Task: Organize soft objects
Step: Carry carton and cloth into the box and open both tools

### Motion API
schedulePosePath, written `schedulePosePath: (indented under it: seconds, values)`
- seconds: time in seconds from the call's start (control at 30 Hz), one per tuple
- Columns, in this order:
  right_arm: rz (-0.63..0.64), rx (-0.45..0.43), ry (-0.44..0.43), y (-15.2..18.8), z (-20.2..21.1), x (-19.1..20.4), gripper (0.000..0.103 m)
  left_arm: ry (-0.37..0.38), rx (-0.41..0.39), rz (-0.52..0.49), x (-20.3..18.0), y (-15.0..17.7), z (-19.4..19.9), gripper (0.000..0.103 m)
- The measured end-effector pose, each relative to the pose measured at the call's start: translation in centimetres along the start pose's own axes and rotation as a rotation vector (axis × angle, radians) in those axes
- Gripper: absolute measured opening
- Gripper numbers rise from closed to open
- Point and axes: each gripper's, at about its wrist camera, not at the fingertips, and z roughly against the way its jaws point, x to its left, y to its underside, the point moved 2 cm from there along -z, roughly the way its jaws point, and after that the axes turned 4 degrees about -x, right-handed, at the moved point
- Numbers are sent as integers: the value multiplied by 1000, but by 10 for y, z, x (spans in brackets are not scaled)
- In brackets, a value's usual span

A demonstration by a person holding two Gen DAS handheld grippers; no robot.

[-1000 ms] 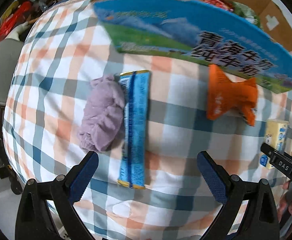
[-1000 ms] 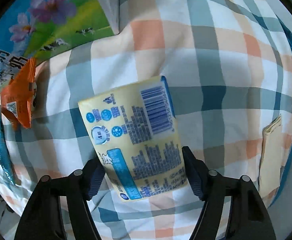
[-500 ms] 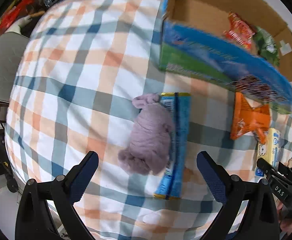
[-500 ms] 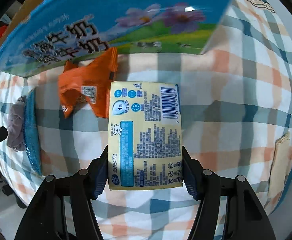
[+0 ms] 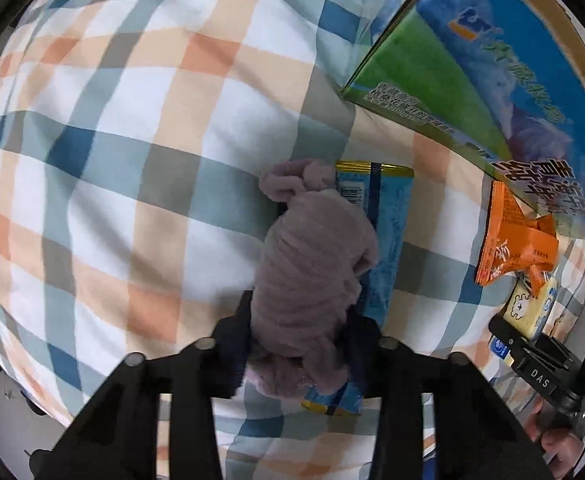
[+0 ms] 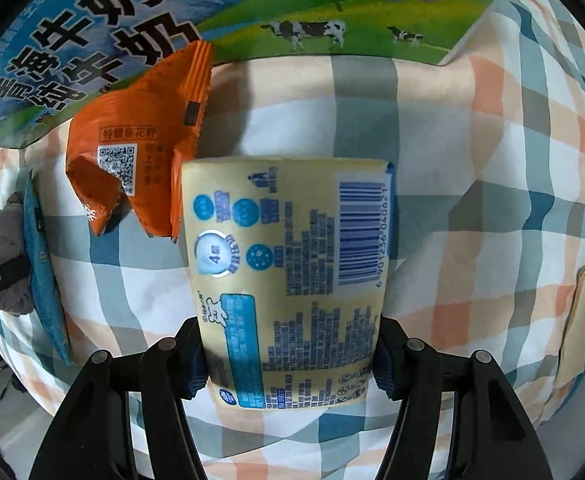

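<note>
My left gripper (image 5: pixel 298 354) is shut on a purple fuzzy cloth (image 5: pixel 312 280) that lies on the plaid cloth, partly over a long blue snack packet (image 5: pixel 388 232). My right gripper (image 6: pixel 288 360) is shut on a yellow tissue pack (image 6: pixel 292 280), printed side up. An orange snack bag (image 6: pixel 132 152) lies just left of the pack and touches it. The cloth (image 6: pixel 6 252) and blue packet (image 6: pixel 44 280) show at the left edge of the right wrist view. The orange bag (image 5: pixel 516 240) and yellow pack (image 5: pixel 532 312) show at the right of the left wrist view.
A blue and green milk carton box (image 5: pixel 492 80) with open cardboard flaps stands behind the objects; it also shows in the right wrist view (image 6: pixel 252 12). The plaid tablecloth (image 5: pixel 132 160) covers the surface. A tan paper piece (image 6: pixel 584 312) lies near the right edge.
My left gripper has moved down onto the purple cloth and closed on it. My right gripper has moved closer to the box with the yellow pack held between its fingers.
</note>
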Motion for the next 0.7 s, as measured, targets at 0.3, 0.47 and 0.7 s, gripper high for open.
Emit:
schedulePosePath:
  seconds: [0.3, 0.47, 0.7]
  values:
    - [-22, -28, -72, 5, 16, 10, 65, -25, -102, 7, 0, 42, 45, 29]
    - [-26, -64, -145, 8, 64, 3, 65, 51, -139, -16, -45, 66, 82, 29]
    - [-7, -190, -230, 3, 157, -5, 65, 180, -234, -135, -113, 43, 150, 29]
